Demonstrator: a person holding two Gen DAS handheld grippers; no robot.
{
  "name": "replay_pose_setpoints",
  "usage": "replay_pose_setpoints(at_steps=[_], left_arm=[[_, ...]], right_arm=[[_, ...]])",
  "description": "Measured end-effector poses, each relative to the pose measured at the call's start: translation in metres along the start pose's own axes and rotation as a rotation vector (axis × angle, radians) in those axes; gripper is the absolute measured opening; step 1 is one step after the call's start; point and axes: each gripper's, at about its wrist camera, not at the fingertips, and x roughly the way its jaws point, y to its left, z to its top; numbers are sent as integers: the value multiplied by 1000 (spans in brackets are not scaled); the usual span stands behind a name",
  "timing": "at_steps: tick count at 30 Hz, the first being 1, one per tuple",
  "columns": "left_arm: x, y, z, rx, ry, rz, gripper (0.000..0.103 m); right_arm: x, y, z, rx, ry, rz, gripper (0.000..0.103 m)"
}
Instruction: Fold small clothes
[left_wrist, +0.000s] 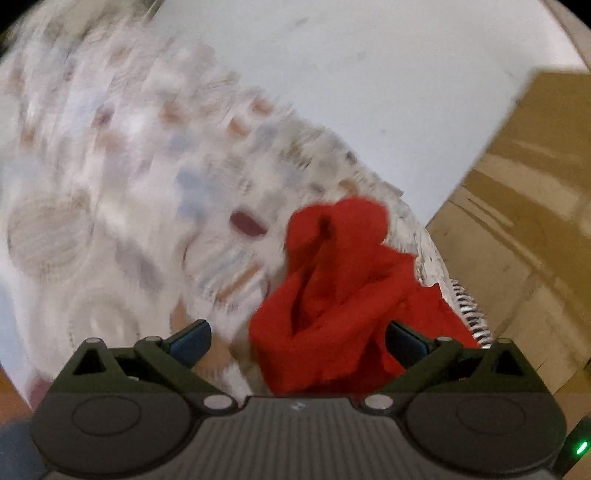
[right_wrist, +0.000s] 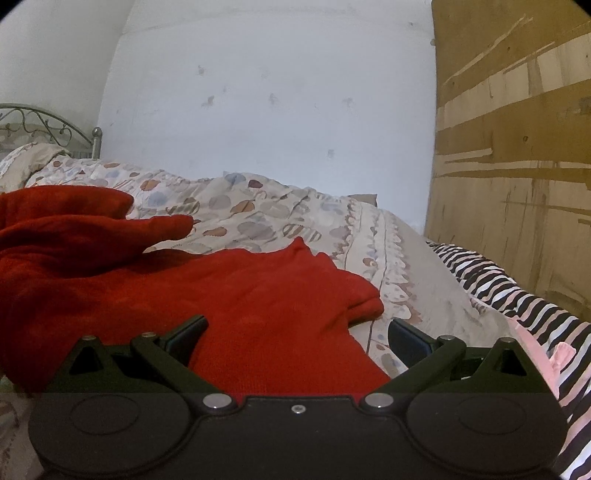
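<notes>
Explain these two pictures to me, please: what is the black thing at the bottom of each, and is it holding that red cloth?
No robot here: a person carries a hand-held tool in each hand, and each tool has a small camera that looks forward between its two jaws. The black shape at the bottom is the tool itself. One picture comes from the left gripper, the other from the right gripper.

Both look over a bed covered with a patterned bedspread. On it lies a red garment, crumpled in the left view and spread flatter in the right. A striped cloth lies at the bed's right edge, beside a brown cardboard panel.

Nothing is held. Both sets of jaws stand wide open, with the red cloth between them but not pinched. The left picture is blurred.
</notes>
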Motion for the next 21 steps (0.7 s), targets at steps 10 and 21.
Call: replay_pose_setpoints(at_steps=[10,21], left_arm=[[2,-9,-3,40,-94,-94,49],[-2,-33,-8,193,-132,-101,42]], right_arm=[[1,-1,21,-34,57,36,103],[76,-27,106,357,376,552,103]])
